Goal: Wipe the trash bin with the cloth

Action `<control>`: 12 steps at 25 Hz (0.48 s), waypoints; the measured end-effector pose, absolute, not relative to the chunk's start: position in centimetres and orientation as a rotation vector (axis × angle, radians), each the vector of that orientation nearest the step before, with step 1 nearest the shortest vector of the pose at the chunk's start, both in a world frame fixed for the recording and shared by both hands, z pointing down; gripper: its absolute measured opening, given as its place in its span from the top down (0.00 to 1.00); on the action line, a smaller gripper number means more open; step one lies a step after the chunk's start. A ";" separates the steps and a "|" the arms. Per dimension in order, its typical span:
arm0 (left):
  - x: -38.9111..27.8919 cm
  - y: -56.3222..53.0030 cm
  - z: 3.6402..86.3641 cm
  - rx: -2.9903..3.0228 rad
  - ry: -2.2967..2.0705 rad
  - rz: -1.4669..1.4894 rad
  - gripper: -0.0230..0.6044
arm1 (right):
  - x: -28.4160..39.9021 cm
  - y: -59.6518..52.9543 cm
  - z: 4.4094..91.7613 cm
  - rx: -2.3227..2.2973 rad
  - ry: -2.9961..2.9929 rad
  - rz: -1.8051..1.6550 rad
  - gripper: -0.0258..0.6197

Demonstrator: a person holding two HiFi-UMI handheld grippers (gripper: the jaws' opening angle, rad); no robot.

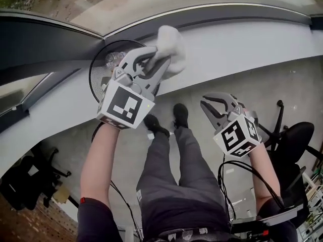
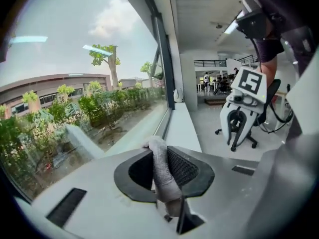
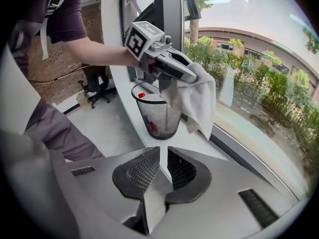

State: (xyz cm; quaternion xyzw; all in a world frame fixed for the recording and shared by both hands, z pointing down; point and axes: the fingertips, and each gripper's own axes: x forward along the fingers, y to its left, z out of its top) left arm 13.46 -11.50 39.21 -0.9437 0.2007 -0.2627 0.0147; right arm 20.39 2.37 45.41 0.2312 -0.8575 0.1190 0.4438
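Note:
My left gripper point(image 1: 160, 63) is shut on a white cloth point(image 1: 170, 47), which bunches past its fingertips and hangs over the white ledge. In the left gripper view the cloth point(image 2: 162, 173) runs as a grey-white strip between the pads. Just left of it, the black mesh trash bin point(image 1: 101, 72) stands against the ledge with some rubbish inside. In the right gripper view the bin point(image 3: 159, 116) sits below the cloth point(image 3: 197, 101), which is not touching it. Lower right, my right gripper point(image 1: 209, 105) is shut, holds nothing, and stays apart from the bin.
The white window ledge point(image 1: 242, 44) curves across the top, with glass and a garden beyond. A black office chair point(image 1: 292, 140) stands at the right, another chair point(image 1: 30, 178) at the lower left. Cables point(image 1: 229, 178) trail over the grey floor by the person's legs.

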 end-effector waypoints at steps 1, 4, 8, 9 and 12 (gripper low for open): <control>12.8 -12.9 39.6 -2.916 0.667 -0.848 0.87 | 20.7 2.5 45.5 0.573 -2.125 0.304 0.89; 10.1 -15.9 40.8 -2.833 0.796 -0.945 0.87 | 21.2 2.9 45.9 0.554 -2.127 0.320 0.89; 5.7 -17.4 43.2 -2.784 0.867 -1.061 0.87 | 21.6 2.5 46.3 0.559 -2.086 0.346 0.89; 4.3 -17.4 43.8 -2.797 0.876 -1.078 0.87 | 21.6 2.2 46.4 0.571 -2.070 0.363 0.89; -1.9 -18.3 43.2 -2.741 0.989 -1.142 0.88 | 19.6 -0.6 46.3 0.584 -2.089 0.394 0.89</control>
